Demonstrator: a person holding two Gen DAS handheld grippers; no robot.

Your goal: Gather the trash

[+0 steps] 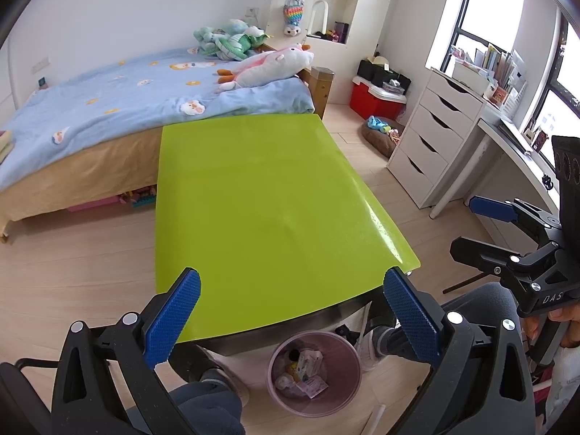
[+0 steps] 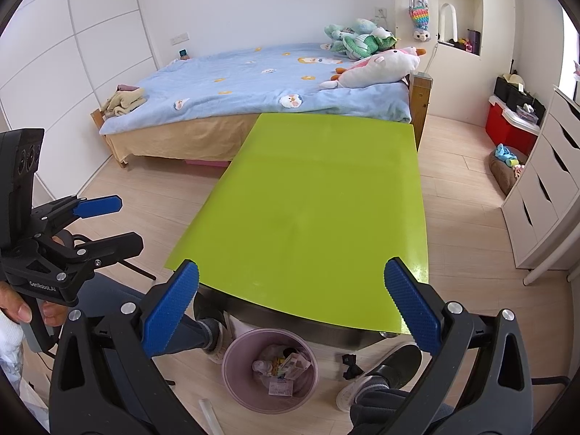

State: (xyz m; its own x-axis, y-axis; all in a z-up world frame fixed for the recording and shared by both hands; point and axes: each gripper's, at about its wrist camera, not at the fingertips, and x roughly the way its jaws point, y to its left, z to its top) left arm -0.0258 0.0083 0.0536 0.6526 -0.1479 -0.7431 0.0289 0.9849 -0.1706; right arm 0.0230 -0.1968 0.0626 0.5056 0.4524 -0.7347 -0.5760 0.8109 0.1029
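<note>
**Grippers wide over a green table, trash in the bin below**

Both tools hover above the near edge of the green table (image 1: pixel 275 210), and both stand spread with nothing between their blue pads. The left gripper (image 1: pixel 291 311) fills the bottom of its own view; the right gripper (image 2: pixel 291 308) does the same in the other.

Trash (image 1: pixel 304 371) — crumpled wrappers, a small carton and slips of paper — lies inside the pink bin (image 1: pixel 281 398), which stands on the wood floor under the table's near edge, between the person's shoes.

Each camera catches the other tool from the side. The left wrist view shows the right gripper at its right margin, fingers parted, with a hand (image 1: pixel 558 326) on the handle. The right wrist view shows the left gripper (image 2: pixel 108 224) at its left margin, likewise parted, held by a hand (image 2: pixel 18 308).

Only the left wrist view takes in the windows and the desk beside the white drawers (image 1: pixel 431 141). Only the right wrist view shows the white wardrobe wall — and folded cloths at the far corner of the bed (image 2: pixel 253 83).
</note>
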